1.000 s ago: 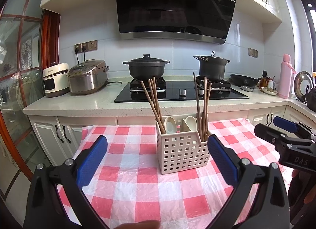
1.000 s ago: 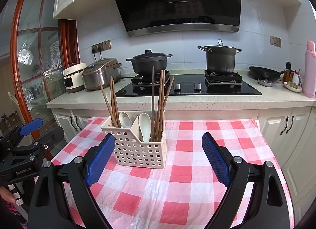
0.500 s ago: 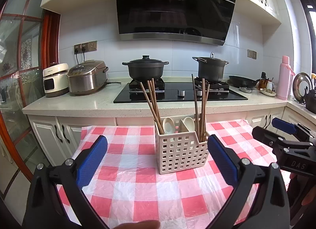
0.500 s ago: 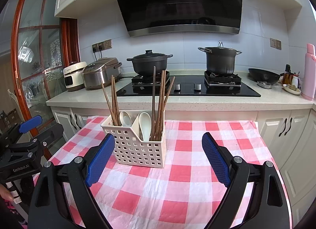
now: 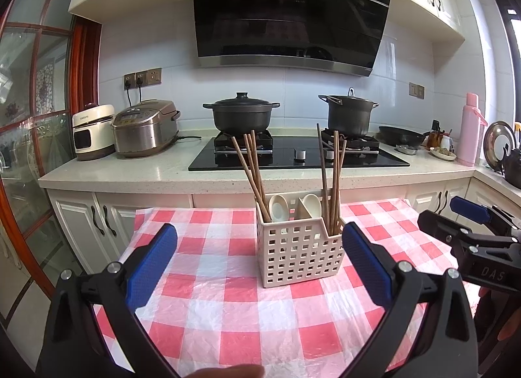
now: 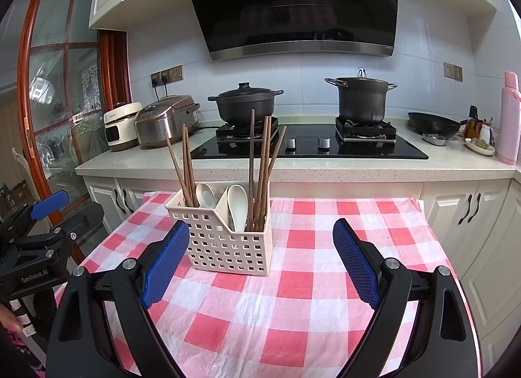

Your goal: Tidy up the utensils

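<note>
Left tool (image 5: 259,265) and right tool (image 6: 260,262), both blue-padded, spread wide and holding nothing, are levelled low over the red-and-white checked plastic-covered surface (image 5: 228,319). Just ahead, between their spans, stands the white perforated plastic caddy (image 5: 301,252), holding brown wooden chopsticks (image 5: 333,182) and white ceramic spoons (image 6: 237,205). The chopsticks look light, stiff and slippery, best pinched mid-shaft; the spoons look fragile.

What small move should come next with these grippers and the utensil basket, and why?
Probably ease the right gripper forward toward the chopsticks in the white basket. Both grippers hang open and empty short of it, and chopsticks and spoons are mixed in both compartments.
</note>
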Motion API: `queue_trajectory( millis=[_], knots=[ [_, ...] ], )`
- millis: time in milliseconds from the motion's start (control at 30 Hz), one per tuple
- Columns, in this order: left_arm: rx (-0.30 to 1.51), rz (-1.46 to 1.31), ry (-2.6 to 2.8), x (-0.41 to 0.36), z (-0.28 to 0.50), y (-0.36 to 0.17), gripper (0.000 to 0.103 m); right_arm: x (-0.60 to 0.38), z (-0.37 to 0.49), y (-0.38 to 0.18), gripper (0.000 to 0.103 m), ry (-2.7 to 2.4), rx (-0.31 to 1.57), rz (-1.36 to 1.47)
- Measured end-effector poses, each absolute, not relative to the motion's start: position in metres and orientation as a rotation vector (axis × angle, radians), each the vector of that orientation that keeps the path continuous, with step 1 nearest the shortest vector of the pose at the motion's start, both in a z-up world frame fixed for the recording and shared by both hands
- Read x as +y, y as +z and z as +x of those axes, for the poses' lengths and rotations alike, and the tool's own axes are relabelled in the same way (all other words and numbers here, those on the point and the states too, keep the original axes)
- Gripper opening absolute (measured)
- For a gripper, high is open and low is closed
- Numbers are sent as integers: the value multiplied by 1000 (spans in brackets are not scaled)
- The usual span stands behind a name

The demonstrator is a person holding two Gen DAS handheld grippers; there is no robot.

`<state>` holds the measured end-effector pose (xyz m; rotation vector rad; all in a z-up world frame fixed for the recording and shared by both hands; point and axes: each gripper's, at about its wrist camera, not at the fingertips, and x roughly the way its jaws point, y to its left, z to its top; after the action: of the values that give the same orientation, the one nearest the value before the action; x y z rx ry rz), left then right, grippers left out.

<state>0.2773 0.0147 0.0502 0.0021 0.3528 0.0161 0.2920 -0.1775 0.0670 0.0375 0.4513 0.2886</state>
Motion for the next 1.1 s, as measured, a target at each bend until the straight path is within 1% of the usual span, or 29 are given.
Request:
queue_trajectory(
  millis=[1100],
  knots=[
    [371,2,18,11,280,47,98,-182,290,67,84,284,456,46]
  ],
)
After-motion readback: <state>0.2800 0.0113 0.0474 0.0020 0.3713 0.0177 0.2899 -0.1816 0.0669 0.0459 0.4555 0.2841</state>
